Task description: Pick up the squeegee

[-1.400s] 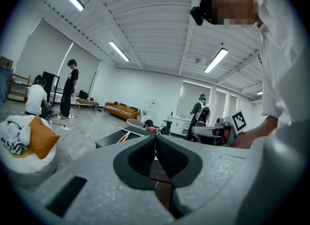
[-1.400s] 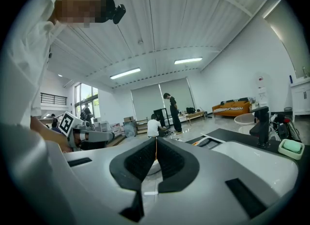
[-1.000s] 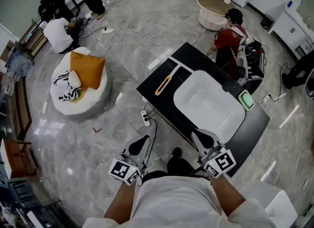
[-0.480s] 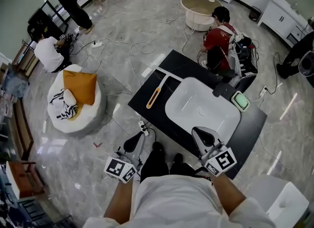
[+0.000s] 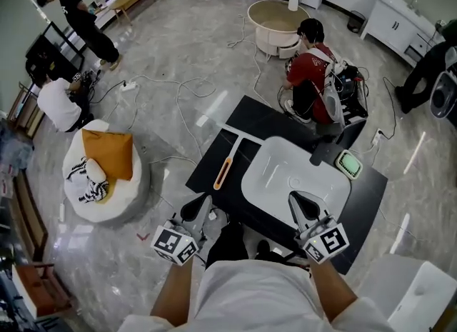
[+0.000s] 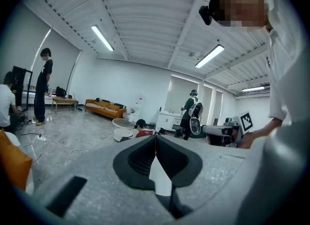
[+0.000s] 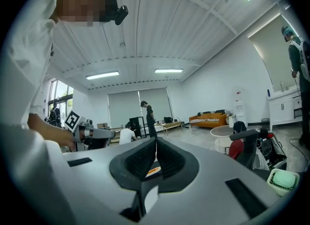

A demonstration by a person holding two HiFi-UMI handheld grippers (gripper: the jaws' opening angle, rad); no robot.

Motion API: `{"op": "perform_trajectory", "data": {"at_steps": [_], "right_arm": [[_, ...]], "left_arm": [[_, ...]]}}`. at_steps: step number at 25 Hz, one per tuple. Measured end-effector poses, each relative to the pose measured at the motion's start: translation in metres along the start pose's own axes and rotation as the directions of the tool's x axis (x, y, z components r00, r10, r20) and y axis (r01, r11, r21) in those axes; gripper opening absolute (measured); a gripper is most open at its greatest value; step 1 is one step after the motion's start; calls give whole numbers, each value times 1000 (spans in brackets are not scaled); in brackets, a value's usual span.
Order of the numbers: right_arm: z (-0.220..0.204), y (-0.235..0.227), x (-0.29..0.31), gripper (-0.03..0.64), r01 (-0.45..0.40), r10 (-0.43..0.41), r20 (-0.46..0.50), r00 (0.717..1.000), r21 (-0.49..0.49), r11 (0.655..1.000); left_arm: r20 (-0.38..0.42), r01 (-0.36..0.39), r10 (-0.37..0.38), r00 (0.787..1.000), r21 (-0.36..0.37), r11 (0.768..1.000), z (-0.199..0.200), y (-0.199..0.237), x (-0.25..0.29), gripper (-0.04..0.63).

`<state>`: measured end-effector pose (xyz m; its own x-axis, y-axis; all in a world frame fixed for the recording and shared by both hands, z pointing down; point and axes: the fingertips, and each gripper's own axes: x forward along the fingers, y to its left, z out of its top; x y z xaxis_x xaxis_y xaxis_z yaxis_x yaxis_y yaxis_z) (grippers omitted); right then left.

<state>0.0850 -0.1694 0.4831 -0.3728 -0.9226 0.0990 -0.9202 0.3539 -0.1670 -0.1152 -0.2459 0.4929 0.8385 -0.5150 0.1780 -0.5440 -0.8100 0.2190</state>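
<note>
Squeegee point(image 5: 223, 171): lies untouched on the black counter point(image 5: 265, 118).
Left gripper point(image 5: 204, 199): jaws together, empty.
Right gripper point(image 5: 295, 196): jaws together, empty.
Remaining: apparently everything, from reach and open to grasp and lift.

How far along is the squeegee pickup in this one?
Done: nothing; the squeegee lies on the black counter, left of the white basin, untouched. In hand: nothing; the left gripper and right gripper hover short of it, jaws shut and empty. Left: open one gripper, reach the squeegee, close on it and lift.
</note>
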Motion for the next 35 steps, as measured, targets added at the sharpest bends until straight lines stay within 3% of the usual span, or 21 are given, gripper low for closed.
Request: {"op": "perform_trajectory", "data": {"at_steps": [10, 18, 21, 27, 35], "right_arm": [[19, -28, 62, 15, 98, -98, 20, 995, 18, 995], [22, -49, 83, 15, 223, -224, 24, 974, 30, 974], [20, -56, 85, 15, 272, -273, 15, 962, 40, 961], [11, -71, 83, 15, 349, -350, 12, 937, 59, 935], [-5, -108, 60, 15, 391, -391, -20, 920, 97, 915]], "left_arm": [[-108, 69, -69, 992, -4, 998, 31, 81, 65, 17], [-234, 191, -197, 952, -52, 980, 23, 110, 117, 38], [-293, 225, -238, 926, -78, 971, 15, 118, 134, 94], [-412, 255, -276, 868, -105, 961, -11, 129, 166, 129], [-581, 228, -283, 763, -169, 959, -53, 121, 211, 172]]}}
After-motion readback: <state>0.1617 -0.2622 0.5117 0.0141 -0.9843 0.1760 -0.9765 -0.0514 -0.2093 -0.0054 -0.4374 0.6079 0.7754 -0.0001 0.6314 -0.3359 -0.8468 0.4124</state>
